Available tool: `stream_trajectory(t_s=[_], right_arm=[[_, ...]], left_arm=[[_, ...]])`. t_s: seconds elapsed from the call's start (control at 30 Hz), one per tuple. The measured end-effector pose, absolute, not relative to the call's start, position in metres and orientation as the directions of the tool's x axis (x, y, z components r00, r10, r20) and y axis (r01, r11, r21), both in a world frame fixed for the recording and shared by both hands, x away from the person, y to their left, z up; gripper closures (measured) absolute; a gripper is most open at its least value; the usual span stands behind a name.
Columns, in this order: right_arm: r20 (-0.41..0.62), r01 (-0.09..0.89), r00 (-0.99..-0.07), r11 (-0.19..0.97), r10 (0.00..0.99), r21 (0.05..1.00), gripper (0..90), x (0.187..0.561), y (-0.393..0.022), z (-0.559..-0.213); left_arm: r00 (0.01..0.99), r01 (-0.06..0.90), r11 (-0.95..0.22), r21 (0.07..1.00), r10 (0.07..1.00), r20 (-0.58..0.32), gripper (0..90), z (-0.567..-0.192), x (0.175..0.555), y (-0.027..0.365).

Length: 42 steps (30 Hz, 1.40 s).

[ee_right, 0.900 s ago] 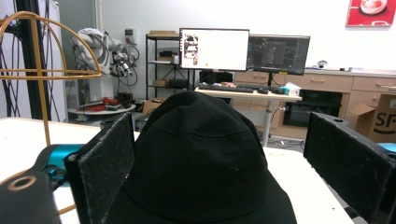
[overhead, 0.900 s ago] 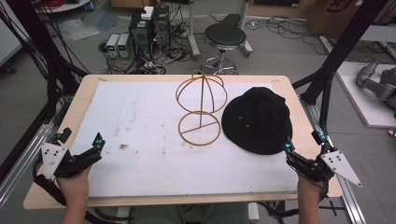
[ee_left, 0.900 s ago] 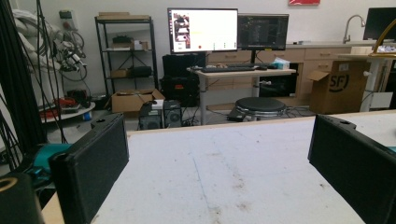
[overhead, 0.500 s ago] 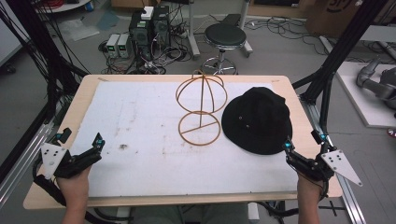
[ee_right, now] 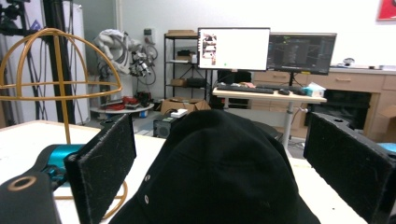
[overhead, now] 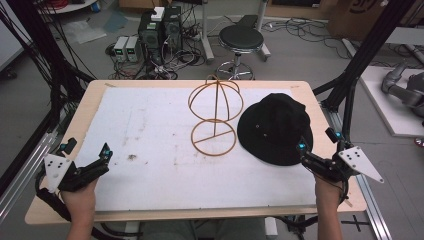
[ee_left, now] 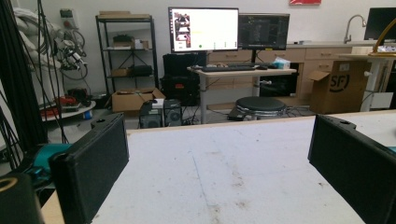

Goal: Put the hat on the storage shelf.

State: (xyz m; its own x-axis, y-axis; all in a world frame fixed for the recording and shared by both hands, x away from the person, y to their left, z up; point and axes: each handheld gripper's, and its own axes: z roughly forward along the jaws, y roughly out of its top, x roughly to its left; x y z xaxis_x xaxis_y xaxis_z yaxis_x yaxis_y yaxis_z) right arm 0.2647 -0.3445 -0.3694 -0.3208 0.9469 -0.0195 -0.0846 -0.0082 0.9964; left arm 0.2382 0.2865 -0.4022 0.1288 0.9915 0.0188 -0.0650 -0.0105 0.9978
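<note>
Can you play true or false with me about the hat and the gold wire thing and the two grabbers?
1. The black hat sits on top of the wire stand. False: it lies on the table beside the stand.
2. The right gripper is open. True: its jaws stand wide apart in the right gripper view, with the hat in front of them.
3. The left gripper is holding the stand. False: it is open and holds nothing.
4. The stand has a ring base and a domed top. True.
5. A round stool stands on the floor past the table. True.
</note>
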Motion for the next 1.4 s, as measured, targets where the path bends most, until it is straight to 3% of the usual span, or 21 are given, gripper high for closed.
stream_trajectory(t_s=[0.7, 1.4], right_arm=[[-0.047, 0.013, -0.38, 0.056, 0.924, 0.998, 8.8, 0.328, -0.337, -0.332], [-0.024, 0.162, -0.374, 0.091, 0.927, 0.983, 8.9, 0.383, -0.328, -0.342]], left_arm=[[0.122, -0.059, -0.007, 0.998, 0.992, 0.014, 5.5, -0.403, 0.239, 0.288], [0.109, -0.041, -0.008, 0.999, 0.994, 0.013, 5.5, -0.407, 0.239, 0.292]])
